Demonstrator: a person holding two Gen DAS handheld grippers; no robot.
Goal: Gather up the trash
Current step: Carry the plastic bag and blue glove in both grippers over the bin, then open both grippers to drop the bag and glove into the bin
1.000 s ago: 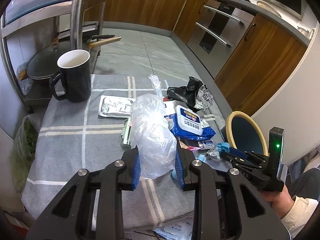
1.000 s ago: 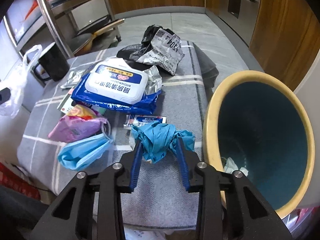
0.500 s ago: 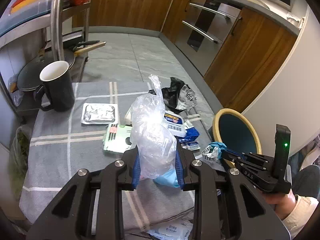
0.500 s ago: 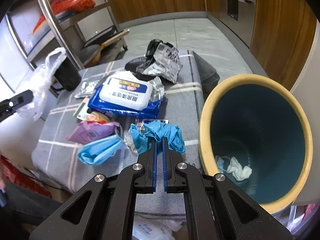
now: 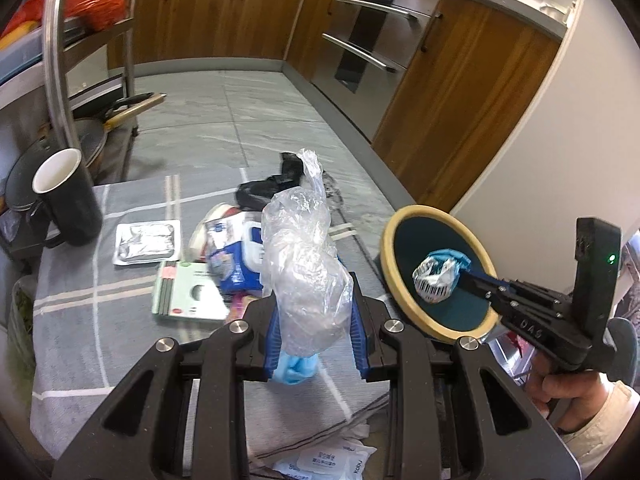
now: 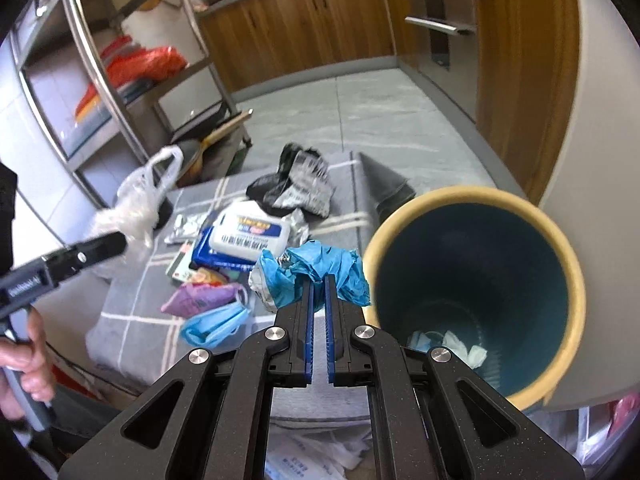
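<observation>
My left gripper is shut on a clear crumpled plastic bag, held above the grey checked cloth; the bag also shows in the right wrist view. My right gripper is shut on a blue crumpled wad with a silver wrapper, held in the air beside the rim of the yellow-rimmed blue bin. In the left wrist view the wad hangs in front of the bin's mouth. The bin holds a few white scraps.
Trash lies on the cloth: a wipes pack, a black and silver bag, a purple wrapper, a blue mask, a foil pack, a green card. A black mug stands at the left. A steel rack is behind.
My right gripper closed on the blue wad, lifted it off the cloth and moved it right to the bin. My left gripper rose with the plastic bag.
</observation>
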